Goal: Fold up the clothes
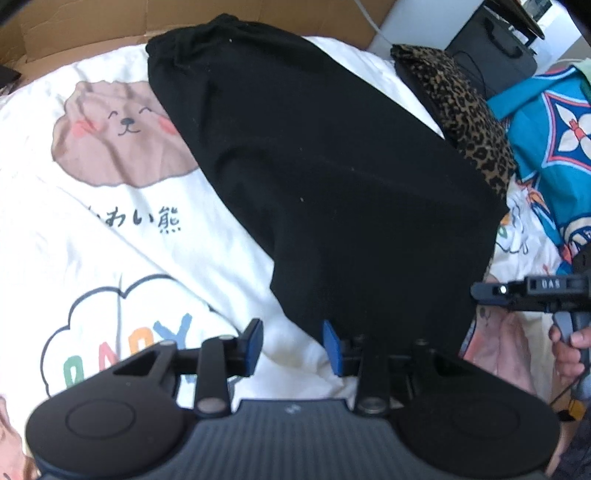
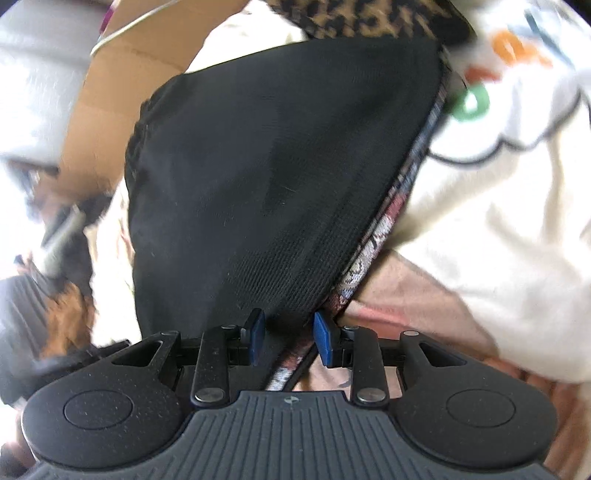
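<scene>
A: Where does the garment lie?

B: A black knit garment (image 1: 325,177) spreads lengthwise across a white bedsheet (image 1: 44,229) printed with a blushing cartoon bear (image 1: 122,129) and coloured letters; its gathered far end points toward a cardboard sheet (image 1: 74,22) at the bed's head; the near hem reaches both grippers.

A: And the grippers?

B: The left gripper (image 1: 293,347) stands with blue pads parted, white sheet showing in the gap, its right pad at the hem's corner, nothing clamped; the right gripper (image 2: 289,338), seen in its own view, has pads parted too, the black hem and a patterned edge band (image 2: 373,236) running between them without a clear pinch; whether cloth touches a pad, I cannot tell. In the left view a hand (image 1: 569,347) holds that right gripper at the frame's edge.

A: The surroundings?

B: A leopard-print cloth (image 1: 465,118) lies just beside the garment's right edge; a blue patterned fabric (image 1: 554,122) sits beyond it; a dark case (image 1: 495,55) stands off the bed; bare sheet lies open to the garment's left.
</scene>
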